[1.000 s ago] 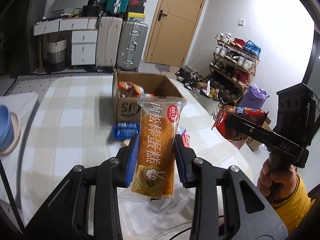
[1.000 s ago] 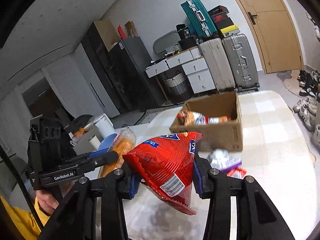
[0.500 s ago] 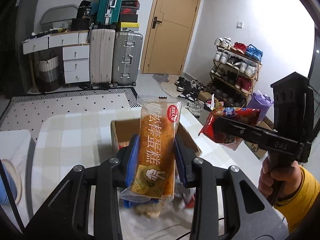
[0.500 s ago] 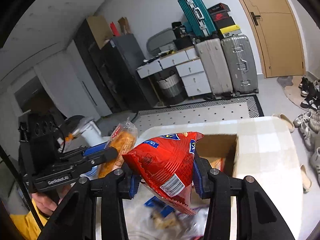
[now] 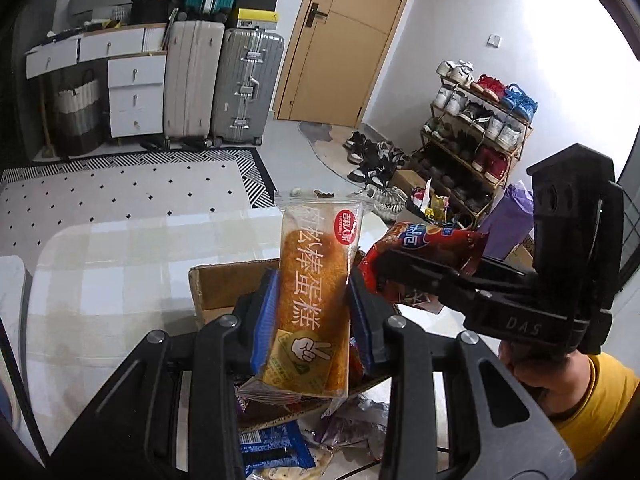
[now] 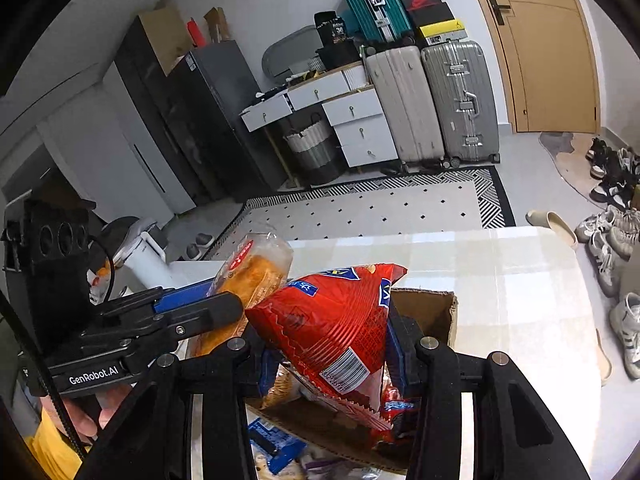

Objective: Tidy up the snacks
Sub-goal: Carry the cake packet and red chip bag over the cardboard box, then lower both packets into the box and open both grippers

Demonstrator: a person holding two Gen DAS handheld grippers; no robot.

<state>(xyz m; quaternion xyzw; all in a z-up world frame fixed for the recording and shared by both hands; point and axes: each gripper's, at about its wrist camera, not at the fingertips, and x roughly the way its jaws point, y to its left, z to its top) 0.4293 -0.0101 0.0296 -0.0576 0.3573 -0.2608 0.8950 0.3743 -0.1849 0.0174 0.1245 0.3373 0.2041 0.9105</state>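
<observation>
My left gripper [image 5: 312,320] is shut on an orange packaged cake [image 5: 312,292] and holds it upright above the open cardboard box [image 5: 216,288]. My right gripper [image 6: 332,352] is shut on a red snack bag [image 6: 328,328], also above the box [image 6: 432,308]. The right gripper and its red bag [image 5: 424,244] show at the right of the left wrist view. The left gripper and cake [image 6: 248,276] show at the left of the right wrist view. Snack packets lie inside the box.
The box stands on a checked tablecloth [image 5: 112,264]. Loose snacks, one a blue packet [image 5: 272,448], lie in front of the box. Behind are suitcases [image 5: 224,80], white drawers [image 5: 132,92], a door and a shoe rack [image 5: 472,136].
Both grippers have moved forward with their snacks, from in front of the box to above it. The box now sits close under the fingers.
</observation>
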